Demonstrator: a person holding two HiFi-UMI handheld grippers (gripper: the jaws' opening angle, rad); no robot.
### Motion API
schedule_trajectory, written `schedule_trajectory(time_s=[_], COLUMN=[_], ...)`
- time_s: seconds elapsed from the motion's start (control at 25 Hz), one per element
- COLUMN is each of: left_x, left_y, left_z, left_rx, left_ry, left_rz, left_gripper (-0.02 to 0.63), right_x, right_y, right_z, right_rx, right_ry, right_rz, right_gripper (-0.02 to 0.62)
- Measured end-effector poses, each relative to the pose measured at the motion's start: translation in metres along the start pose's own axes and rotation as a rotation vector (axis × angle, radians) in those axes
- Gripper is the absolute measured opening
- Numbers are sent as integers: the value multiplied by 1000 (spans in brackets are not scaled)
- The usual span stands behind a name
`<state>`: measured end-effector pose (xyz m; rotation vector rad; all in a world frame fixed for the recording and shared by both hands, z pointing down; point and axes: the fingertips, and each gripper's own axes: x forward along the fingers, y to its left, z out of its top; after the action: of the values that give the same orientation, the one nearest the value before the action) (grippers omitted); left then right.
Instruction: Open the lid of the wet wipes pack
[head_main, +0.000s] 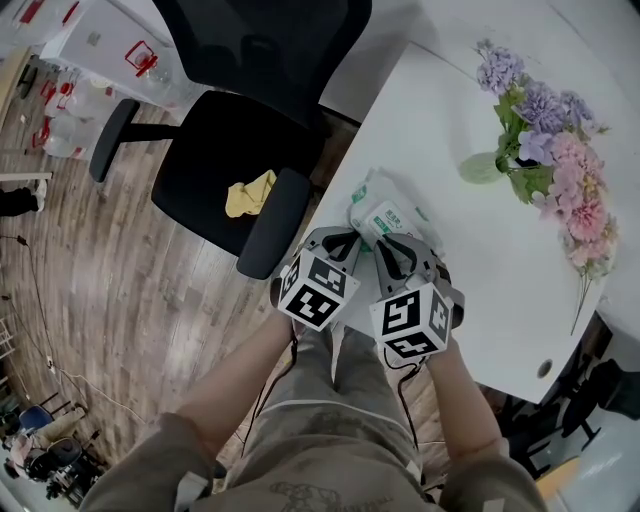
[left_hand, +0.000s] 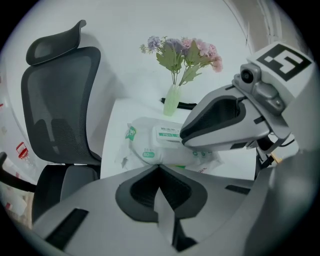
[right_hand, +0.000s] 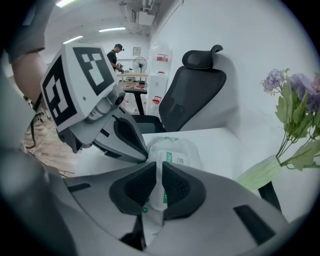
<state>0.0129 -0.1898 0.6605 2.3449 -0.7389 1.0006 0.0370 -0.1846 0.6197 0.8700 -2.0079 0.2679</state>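
Right gripper (right_hand: 159, 167) pinches the lid (right_hand: 156, 197) of the pack (right_hand: 181, 150) — left gripper (left_hand: 159, 166), pressed together, at its edge; vase (left_hand: 171, 100) holds flowers (left_hand: 182, 50).

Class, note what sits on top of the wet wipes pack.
A white lid with green print, its edge pinched by the right gripper. That gripper covers part of the lid; whatever lies beneath it is hidden.

Jaws pressed together on the left gripper (left_hand: 158, 166), tips right at the near edge of the wet wipes pack (left_hand: 142, 150). The right gripper (left_hand: 186, 136) is down on its lid (left_hand: 167, 132).
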Motion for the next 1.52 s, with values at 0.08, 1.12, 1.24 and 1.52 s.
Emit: schedule_trajectory(time_s=[0.08, 1.12, 1.24, 1.52], left_x=[1, 0, 0, -8], left_y=[0, 1, 0, 0], left_z=[0, -2, -3, 2], left_rx=[-2, -10, -8, -26], left_ry=[0, -13, -16, -55], left_rz=[4, 0, 5, 11], left_gripper=[15, 15, 15, 15], right_x=[-6, 18, 26, 16], right_y=[-4, -121, -115, -118], right_z=[5, -28, -36, -32], right_rx=[-3, 237, 260, 334], right_ry=[-13, -72, -67, -103], right_rz=[-6, -92, -75, -72], right_gripper=[50, 40, 38, 39])
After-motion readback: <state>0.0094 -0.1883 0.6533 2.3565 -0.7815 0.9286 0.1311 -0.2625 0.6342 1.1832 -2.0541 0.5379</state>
